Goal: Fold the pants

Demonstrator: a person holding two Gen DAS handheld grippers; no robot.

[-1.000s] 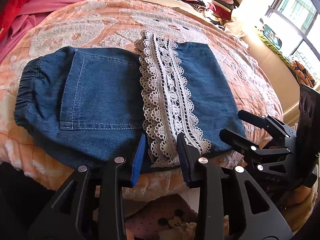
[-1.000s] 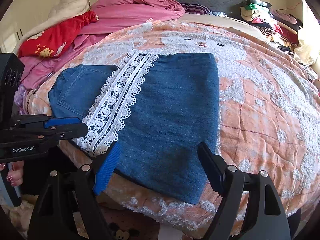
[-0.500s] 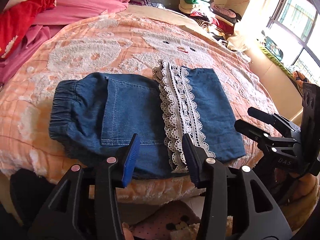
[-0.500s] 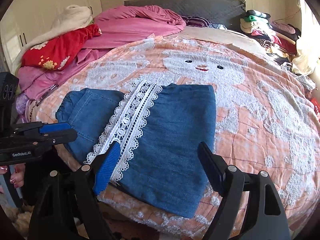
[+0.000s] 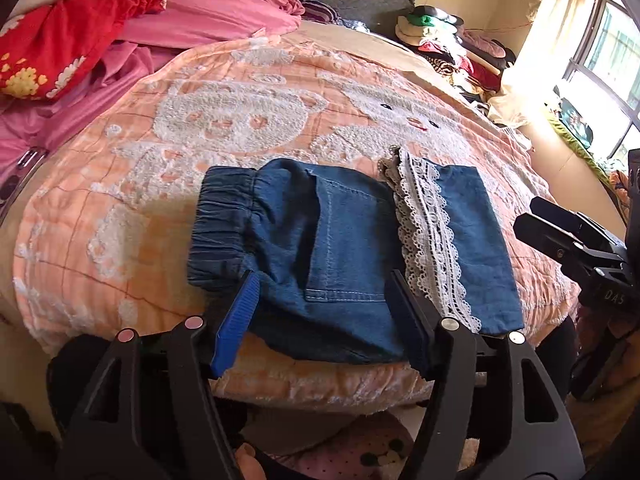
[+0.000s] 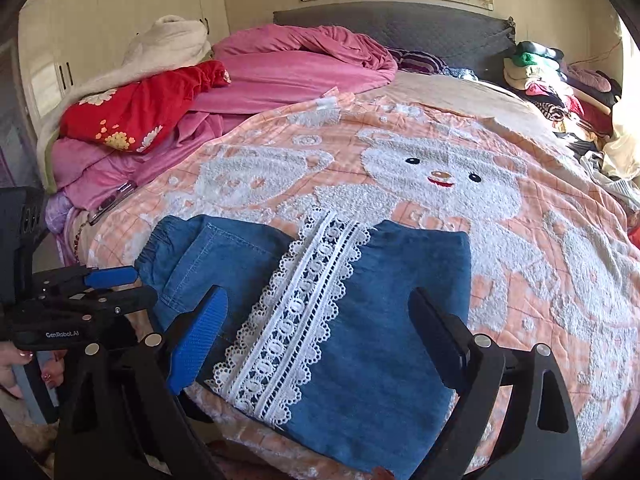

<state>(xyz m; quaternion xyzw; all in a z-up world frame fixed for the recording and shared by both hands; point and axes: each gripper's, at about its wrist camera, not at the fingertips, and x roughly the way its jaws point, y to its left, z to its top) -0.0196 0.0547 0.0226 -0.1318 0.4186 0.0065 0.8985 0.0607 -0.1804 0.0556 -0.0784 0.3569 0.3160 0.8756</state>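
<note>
Sunlight from the window at your right falls over a bed with a peach bear blanket [image 6: 520, 264], and that is where the work lies.

Your left gripper [image 5: 320, 312] stands wide open with nothing between its blue pads, and it sits off the near edge of the bed, framing the back pocket [image 5: 348, 240] of the pants [image 5: 304, 248]. Your right gripper [image 6: 316, 328] is just as wide and just as empty, poised over the near edge of the same bundle. Over the last second both have drawn back and up: the denim that filled most of each view now sits smaller and lower, with far more blanket and headboard [image 6: 400, 24] showing behind it.

Between your tools the pants rest flat near the front edge of the bed, folded into a short block. The elastic waistband [image 5: 224, 220] lies at your left, and a leg is turned over the middle, so the white lace hem [image 6: 300, 312] runs as a band across the denim. Nothing touches the cloth.

That retreat with both tools open suggests you have let go and the fold is laid. Judging by the compact shape, the task looks close to finished; one more fold across the lace band could make it tidier, if you want it.

Beyond the blanket, pink bedding [image 6: 296, 68] and a red flowered cloth [image 6: 136, 108] are heaped at the far left, and a clothes pile [image 6: 560, 80] sits at the far right.
</note>
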